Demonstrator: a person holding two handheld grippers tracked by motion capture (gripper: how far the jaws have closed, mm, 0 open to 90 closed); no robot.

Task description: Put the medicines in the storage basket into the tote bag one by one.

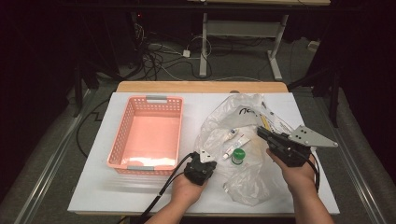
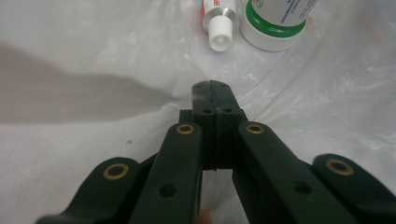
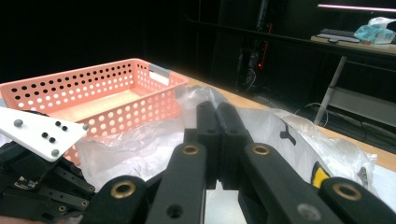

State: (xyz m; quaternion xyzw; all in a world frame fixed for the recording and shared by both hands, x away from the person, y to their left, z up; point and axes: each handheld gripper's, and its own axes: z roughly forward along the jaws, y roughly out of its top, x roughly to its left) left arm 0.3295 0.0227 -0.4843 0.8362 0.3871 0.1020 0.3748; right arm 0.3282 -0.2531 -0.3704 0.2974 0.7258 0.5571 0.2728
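Both grippers, left (image 1: pixel 204 157) and right (image 1: pixel 262 133), are closed on the clear plastic bag (image 1: pixel 243 184) at the tabletop's right half, apparently being opened; next, the green-capped bottle (image 1: pixel 238 156) and tube (image 1: pixel 233 146) need extracting toward the pink basket (image 1: pixel 120 140).

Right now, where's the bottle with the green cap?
In the high view the bottle lies inside the clear bag, right of the pink basket, between the two grippers, beside a white tube. The left gripper view shows it just ahead of the shut jaws.
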